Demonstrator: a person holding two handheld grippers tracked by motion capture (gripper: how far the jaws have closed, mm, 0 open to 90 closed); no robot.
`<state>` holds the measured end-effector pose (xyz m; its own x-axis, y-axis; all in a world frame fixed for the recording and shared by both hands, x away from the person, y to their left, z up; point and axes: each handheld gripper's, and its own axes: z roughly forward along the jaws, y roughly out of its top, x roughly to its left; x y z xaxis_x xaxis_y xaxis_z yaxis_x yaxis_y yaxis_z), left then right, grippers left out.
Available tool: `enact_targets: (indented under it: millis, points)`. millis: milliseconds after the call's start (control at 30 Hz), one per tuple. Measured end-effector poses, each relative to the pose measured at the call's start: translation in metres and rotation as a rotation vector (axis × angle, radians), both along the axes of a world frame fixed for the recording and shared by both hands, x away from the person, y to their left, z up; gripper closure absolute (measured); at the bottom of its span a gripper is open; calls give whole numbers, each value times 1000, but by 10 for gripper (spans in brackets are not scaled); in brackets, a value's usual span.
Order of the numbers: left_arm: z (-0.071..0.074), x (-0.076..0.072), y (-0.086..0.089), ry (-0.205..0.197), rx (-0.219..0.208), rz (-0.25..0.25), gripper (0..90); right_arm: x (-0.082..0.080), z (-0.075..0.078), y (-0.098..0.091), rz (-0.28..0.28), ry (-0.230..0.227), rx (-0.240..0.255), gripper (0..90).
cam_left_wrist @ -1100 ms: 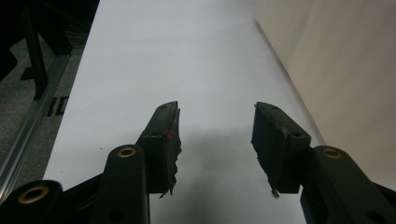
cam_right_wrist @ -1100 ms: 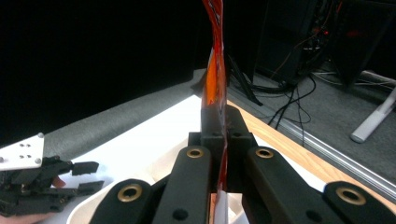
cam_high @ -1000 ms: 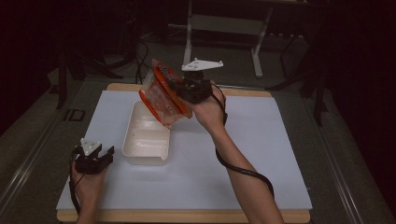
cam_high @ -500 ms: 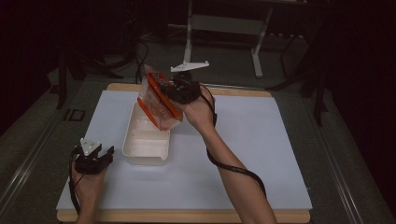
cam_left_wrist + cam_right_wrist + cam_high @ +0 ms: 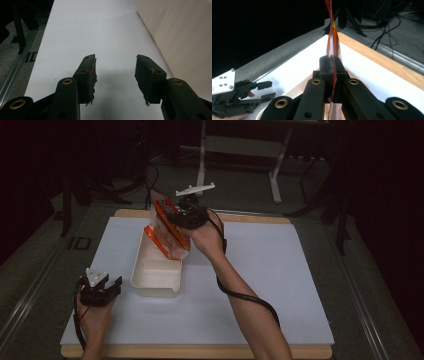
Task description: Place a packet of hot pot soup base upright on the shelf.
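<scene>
At the upper centre of the high view, the right hand-held gripper is clamped on a clear plastic packet with orange-red edges, held tilted above the far end of a shallow white rectangular plastic tub on the white surface. The left hand-held gripper, at the lower left beside the tub, has its jaws spread wide and holds nothing.

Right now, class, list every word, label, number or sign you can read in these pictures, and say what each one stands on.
"ID": a marking on the grey floor left of the table, seen in the high view and the left gripper view.
Print on the orange packet held in the right tool: too blurred to read.
No other text is readable.
</scene>
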<state>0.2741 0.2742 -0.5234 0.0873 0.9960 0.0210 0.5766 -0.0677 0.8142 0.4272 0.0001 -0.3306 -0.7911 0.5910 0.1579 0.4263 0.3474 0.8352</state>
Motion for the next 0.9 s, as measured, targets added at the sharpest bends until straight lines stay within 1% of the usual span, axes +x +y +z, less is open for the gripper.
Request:
enact_targets:
  millis: [133, 167, 233, 300, 400, 533, 567, 633, 700, 900]
  points:
    - [0, 0, 1, 2, -1, 0, 514, 4, -7, 5, 21, 15, -13, 900]
    - [0, 0, 1, 3, -2, 1, 514, 5, -9, 6, 26, 19, -11, 900]
    - [0, 0, 1, 1, -3, 1, 514, 6, -10, 9, 32, 29, -6, 900]
    - [0, 0, 1, 1, -3, 1, 514, 6, -10, 9, 32, 29, -6, 900]
    - [0, 0, 1, 2, -3, -1, 514, 8, -10, 14, 47, 24, -39, 900]
    - [0, 0, 0, 1, -3, -1, 514, 11, -11, 16, 41, 31, -49, 900]
    - [0, 0, 0, 0, -4, -1, 514, 14, -13, 19, 38, 35, -66, 900]
    - [0, 0, 1, 3, -5, 0, 514, 15, -16, 23, 38, 34, -84, 900]
    - [0, 0, 1, 2, -8, 1, 514, 18, -17, 26, 36, 43, -82, 900]
    - [0, 0, 1, 2, -9, -1, 513, 23, -18, 33, 22, 33, -125, 900]
